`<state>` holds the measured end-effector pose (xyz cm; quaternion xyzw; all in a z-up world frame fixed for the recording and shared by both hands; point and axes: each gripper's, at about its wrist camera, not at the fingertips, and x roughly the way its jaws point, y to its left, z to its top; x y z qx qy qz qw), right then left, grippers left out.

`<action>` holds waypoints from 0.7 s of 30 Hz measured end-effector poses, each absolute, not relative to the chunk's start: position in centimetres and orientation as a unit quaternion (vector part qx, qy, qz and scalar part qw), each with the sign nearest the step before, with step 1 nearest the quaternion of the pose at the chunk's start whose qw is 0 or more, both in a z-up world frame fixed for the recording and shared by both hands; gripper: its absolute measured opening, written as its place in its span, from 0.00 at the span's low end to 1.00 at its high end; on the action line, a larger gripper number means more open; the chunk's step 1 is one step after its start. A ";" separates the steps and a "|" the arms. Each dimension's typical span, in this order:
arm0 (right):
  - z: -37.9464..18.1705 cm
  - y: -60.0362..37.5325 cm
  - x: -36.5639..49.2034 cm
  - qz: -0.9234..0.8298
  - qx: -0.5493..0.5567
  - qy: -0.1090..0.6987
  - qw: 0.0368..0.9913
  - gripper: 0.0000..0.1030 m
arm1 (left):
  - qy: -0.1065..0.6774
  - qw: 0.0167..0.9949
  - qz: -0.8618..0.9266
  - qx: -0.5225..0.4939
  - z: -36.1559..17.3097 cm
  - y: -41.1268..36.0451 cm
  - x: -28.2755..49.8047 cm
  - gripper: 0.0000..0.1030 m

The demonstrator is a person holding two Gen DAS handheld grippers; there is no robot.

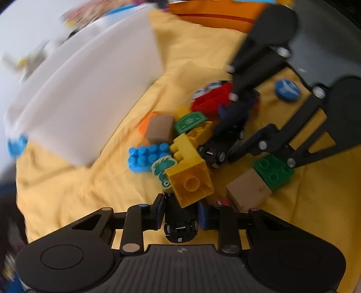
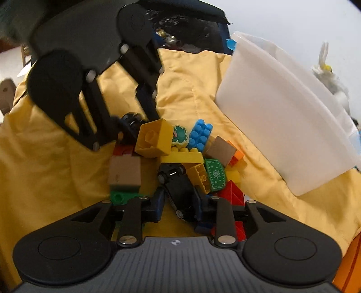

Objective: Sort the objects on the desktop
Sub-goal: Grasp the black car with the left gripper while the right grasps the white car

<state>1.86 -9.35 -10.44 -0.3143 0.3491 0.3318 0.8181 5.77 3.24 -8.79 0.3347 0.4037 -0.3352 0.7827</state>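
A pile of toy blocks lies on a yellow cloth [image 1: 90,191]. My left gripper [image 1: 181,208] is shut on a black wheeled toy piece [image 1: 180,227] with a yellow brick [image 1: 191,180] on top of it. My right gripper [image 2: 180,205] is closed around a second black toy car [image 2: 178,187] in the pile; it also shows in the left wrist view [image 1: 214,151]. The yellow brick [image 2: 153,139] and the left gripper's arms show in the right wrist view. Nearby lie a blue studded brick [image 1: 146,156], a green brick [image 1: 273,171] and brown blocks [image 1: 248,193].
A white plastic bin [image 1: 90,94] stands on the cloth beside the pile, also in the right wrist view [image 2: 282,126]. An orange container [image 1: 214,11] sits at the cloth's far side. A blue round disc [image 1: 287,89] and a red piece [image 1: 212,99] lie near the right gripper.
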 end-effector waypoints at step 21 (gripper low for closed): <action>-8.6 -12.6 1.8 0.369 -0.215 0.390 0.816 0.20 | 0.498 0.836 -0.223 -0.056 -8.2 7.6 -0.5 0.32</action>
